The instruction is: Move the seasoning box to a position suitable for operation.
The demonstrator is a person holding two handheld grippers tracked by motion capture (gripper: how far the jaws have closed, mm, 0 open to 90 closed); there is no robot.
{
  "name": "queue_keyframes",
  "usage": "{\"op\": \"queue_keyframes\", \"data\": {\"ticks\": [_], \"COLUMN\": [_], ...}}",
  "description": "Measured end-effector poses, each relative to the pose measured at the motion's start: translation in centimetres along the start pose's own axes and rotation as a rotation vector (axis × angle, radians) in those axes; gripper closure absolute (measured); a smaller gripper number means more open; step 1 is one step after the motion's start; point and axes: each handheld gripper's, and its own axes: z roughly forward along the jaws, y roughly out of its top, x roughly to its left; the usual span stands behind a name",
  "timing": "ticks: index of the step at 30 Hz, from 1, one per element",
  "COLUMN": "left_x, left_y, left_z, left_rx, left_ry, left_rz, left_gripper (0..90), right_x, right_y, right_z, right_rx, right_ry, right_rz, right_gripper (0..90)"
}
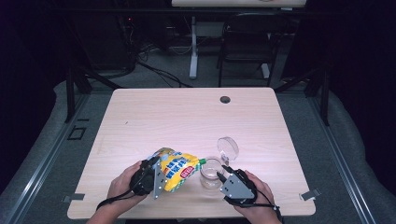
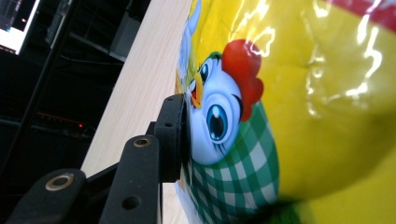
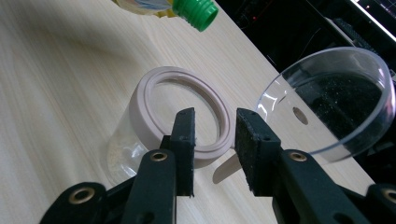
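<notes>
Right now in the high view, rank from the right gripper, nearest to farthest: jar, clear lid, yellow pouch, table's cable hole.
1. Jar: just left of the right gripper, its rim at the jaws.
2. Clear lid: just beyond the jar, propped up on edge.
3. Yellow pouch: left of the jar, its body clamped in the left gripper.
4. Cable hole: far edge of the table.

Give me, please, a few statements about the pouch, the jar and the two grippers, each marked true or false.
1. The left gripper holds the yellow pouch. True.
2. The pouch's green spout points toward the glass jar. True.
3. The jar's lid is closed. False: the clear lid stands swung open.
4. The right gripper is clamped on the pouch. False: its jaws are open at the jar's rim.
5. The jar lies on its side. False: it stands upright on the table.
</notes>
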Motion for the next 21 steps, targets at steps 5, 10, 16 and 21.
{"op": "queue_keyframes", "data": {"ticks": [5,10,16,21], "left_x": [0.2,0.0,0.1,0.1], "left_y": [0.4,0.5,0.5,0.6], "left_z": [0.1,0.3,0.2,0.2], "left_rx": [-0.005,0.004,0.004,0.000], "left_ry": [0.003,0.003,0.010,0.015], "left_rz": [0.007,0.027,0.037,0.044], "left_gripper": [62.5,62.6,62.6,62.6], "right_x": [0.1,0.1,-0.3,-0.6], "right_y": [0.4,0.6,0.9,1.1], "right_z": [0.4,0.7,0.9,1.2], "right_rx": [-0.001,0.008,0.009,-0.005], "right_ry": [0.002,0.003,0.001,0.002], "right_rz": [-0.016,-0.045,-0.055,-0.033], "right_gripper": [68.0,68.0,67.5,67.1]}}
